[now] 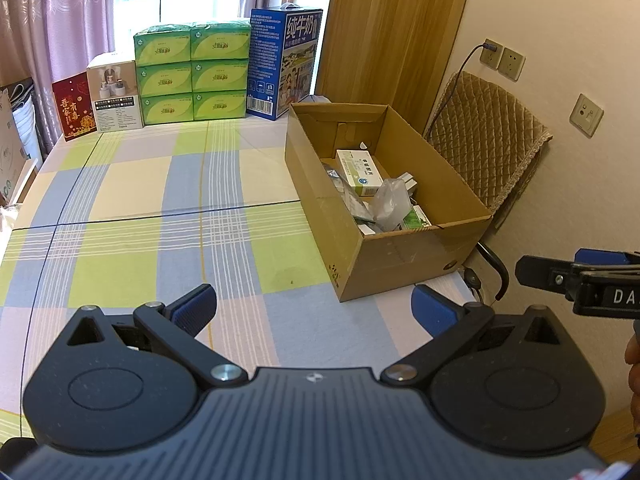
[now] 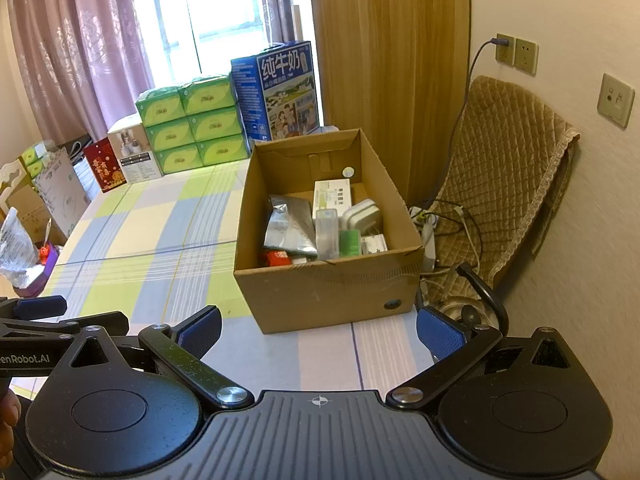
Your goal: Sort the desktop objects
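Nearest the lens: left gripper (image 1: 314, 310), blue pads spread wide, nothing between them, held low over the checked tablecloth (image 1: 132, 216); right gripper (image 2: 318, 330) likewise splayed and empty, just short of the cardboard box (image 2: 328, 300). Each tool seen at the edge of the other's view, side by side

Found the sorted goods inside that box at the table's right edge: a white medicine carton (image 2: 333, 196), a silver foil pouch (image 2: 289, 224), a clear plastic case (image 2: 327, 232), a small green pack (image 2: 349, 242), something red (image 2: 276, 258) low at the near wall. Crumpled clear wrap (image 1: 392, 202) on top in the left view

Saw nothing loose on the cloth in front of either tool. Judged the sorting near its end or finished, both tools released above the table. Next move, if any, would have called for finding another stray item outside these views before closing on it

Beyond: green tissue packs (image 1: 192, 72), a blue milk carton case (image 1: 284, 60), a quilted chair (image 2: 512, 168) against the wall
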A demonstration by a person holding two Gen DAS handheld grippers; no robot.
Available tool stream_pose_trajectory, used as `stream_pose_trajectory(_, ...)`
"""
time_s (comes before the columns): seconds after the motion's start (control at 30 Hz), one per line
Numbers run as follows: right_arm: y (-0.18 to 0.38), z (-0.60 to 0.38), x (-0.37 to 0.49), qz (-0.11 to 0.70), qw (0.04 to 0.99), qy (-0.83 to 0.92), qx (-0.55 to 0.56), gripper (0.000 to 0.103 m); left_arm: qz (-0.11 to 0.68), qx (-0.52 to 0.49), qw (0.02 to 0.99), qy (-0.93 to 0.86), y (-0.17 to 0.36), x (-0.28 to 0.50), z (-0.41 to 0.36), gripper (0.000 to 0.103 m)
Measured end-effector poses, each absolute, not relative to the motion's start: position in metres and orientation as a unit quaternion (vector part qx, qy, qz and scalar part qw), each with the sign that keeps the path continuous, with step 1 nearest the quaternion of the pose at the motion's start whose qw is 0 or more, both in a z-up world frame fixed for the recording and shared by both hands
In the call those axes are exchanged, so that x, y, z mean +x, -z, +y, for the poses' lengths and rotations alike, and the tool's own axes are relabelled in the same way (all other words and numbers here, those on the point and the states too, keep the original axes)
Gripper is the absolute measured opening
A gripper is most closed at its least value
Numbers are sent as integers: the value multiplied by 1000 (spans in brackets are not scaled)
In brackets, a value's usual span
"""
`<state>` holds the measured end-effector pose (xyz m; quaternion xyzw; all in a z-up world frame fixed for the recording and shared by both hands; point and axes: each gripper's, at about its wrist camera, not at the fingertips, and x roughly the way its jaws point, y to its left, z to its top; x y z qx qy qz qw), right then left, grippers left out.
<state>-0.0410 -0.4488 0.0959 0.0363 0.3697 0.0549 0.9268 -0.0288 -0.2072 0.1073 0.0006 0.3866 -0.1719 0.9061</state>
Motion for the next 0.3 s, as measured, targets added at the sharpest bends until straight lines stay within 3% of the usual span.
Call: stream_pose_trajectory(0.3, -92, -449, -45, 372, 926, -54, 37, 101, 379, -14, 907, 183, -108, -31, -205, 102)
